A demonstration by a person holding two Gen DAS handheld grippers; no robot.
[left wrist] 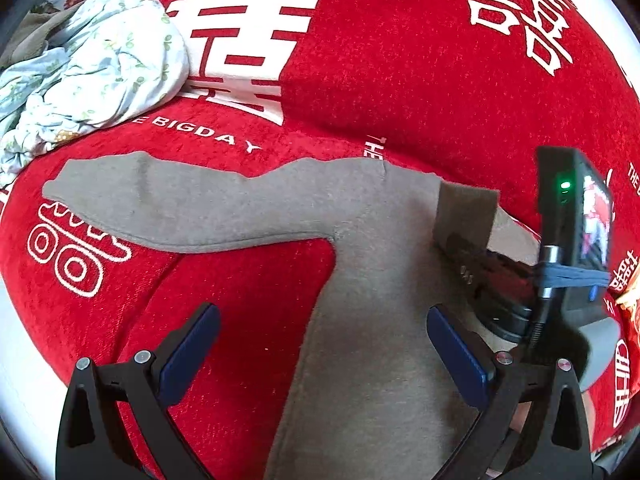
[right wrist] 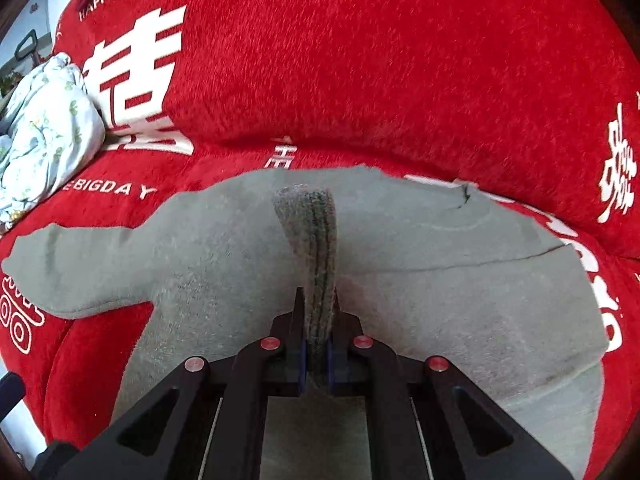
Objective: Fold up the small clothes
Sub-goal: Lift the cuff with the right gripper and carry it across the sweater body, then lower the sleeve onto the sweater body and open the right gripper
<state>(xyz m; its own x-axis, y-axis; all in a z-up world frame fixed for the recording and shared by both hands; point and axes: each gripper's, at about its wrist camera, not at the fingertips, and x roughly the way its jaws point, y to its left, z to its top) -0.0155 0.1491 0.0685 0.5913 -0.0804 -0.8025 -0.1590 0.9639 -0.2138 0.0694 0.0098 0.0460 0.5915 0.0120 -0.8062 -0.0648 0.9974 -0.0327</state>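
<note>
A small grey long-sleeved top [left wrist: 372,264] lies flat on a red sofa cover, its left sleeve [left wrist: 160,204] stretched out to the left. My left gripper [left wrist: 323,332] is open and empty, low over the top's body near the armpit. My right gripper [right wrist: 317,316] is shut on the cuff of the top's right sleeve [right wrist: 310,232], which it holds folded over the body [right wrist: 460,304]. The right gripper also shows in the left wrist view [left wrist: 480,264], holding the same grey sleeve end.
The red plush sofa cover [left wrist: 400,80] with white lettering lies under everything, with the backrest cushion [right wrist: 360,60] rising behind. A crumpled pale floral cloth [left wrist: 92,64] lies at the far left; it also shows in the right wrist view [right wrist: 44,132].
</note>
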